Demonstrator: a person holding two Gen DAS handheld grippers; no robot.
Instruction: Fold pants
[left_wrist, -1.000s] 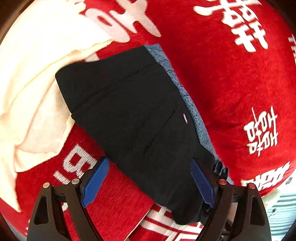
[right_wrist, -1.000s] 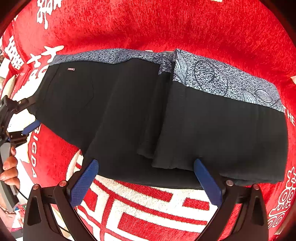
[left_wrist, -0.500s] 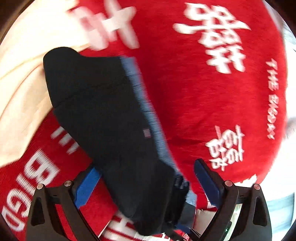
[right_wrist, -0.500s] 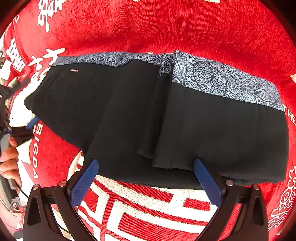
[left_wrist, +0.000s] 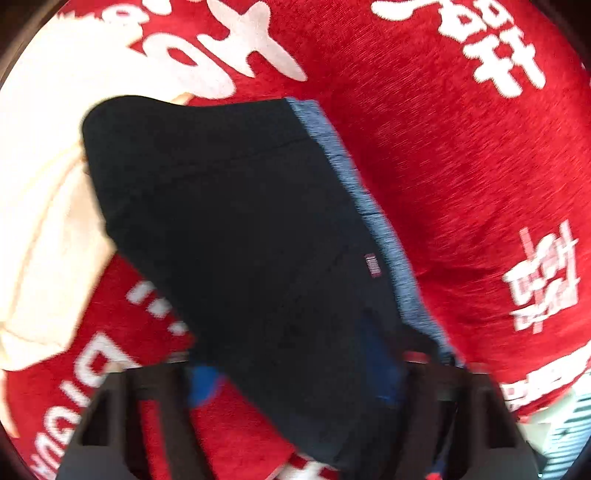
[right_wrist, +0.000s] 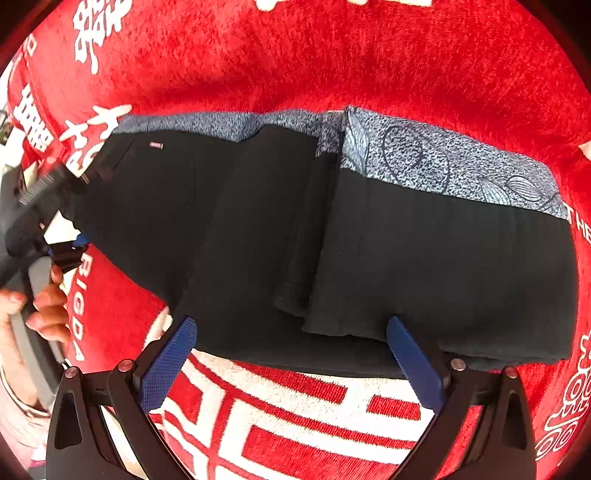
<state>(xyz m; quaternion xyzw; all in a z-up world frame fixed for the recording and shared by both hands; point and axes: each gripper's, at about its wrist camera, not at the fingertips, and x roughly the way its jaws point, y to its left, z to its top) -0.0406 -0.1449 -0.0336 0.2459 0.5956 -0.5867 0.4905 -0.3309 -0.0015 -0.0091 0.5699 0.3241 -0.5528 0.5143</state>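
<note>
Black pants (right_wrist: 424, 266) with a blue patterned waistband (right_wrist: 443, 166) lie partly folded on a red blanket. My right gripper (right_wrist: 291, 354) is open at the pants' near edge, holding nothing. My left gripper (left_wrist: 295, 373) straddles the pants' end (left_wrist: 240, 229); the cloth lies between its blue pads, which stand apart. The view is blurred. In the right wrist view the left gripper (right_wrist: 62, 221) sits at the far left end of the pants.
The red blanket (right_wrist: 295, 55) with white lettering covers the whole surface. A cream cloth (left_wrist: 40, 184) lies left of the pants' end in the left wrist view. A hand (right_wrist: 44, 310) holds the left gripper's handle.
The left gripper swung over the pants' end and back, and the cloth now lies deeper between its pads. The right gripper has not moved.
</note>
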